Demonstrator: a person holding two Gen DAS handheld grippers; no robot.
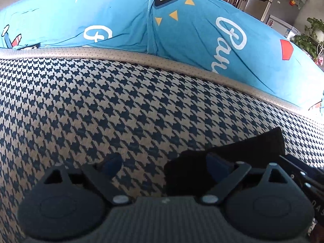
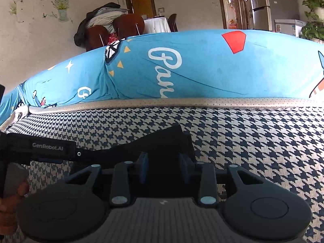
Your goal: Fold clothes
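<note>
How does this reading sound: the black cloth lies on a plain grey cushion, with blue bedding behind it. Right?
Not quite. The cushion under the black cloth is not plain grey but houndstooth, dark on pale, as the right wrist view shows. The blue bedding does lie behind it.

Left wrist cam sits close over the houndstooth cushion [image 1: 85, 101], pitched steeply down along its jaws, blue printed cover [image 1: 202, 40] across the top. Right wrist cam is pitched shallower, same cushion [image 2: 253, 141] below, room wall and fridge [image 2: 263, 4] above. Both share the cushion, its beige piping [image 1: 141, 57], the blue cover [image 2: 202, 70], and a black cloth [image 2: 162, 141] low in each view.
</note>
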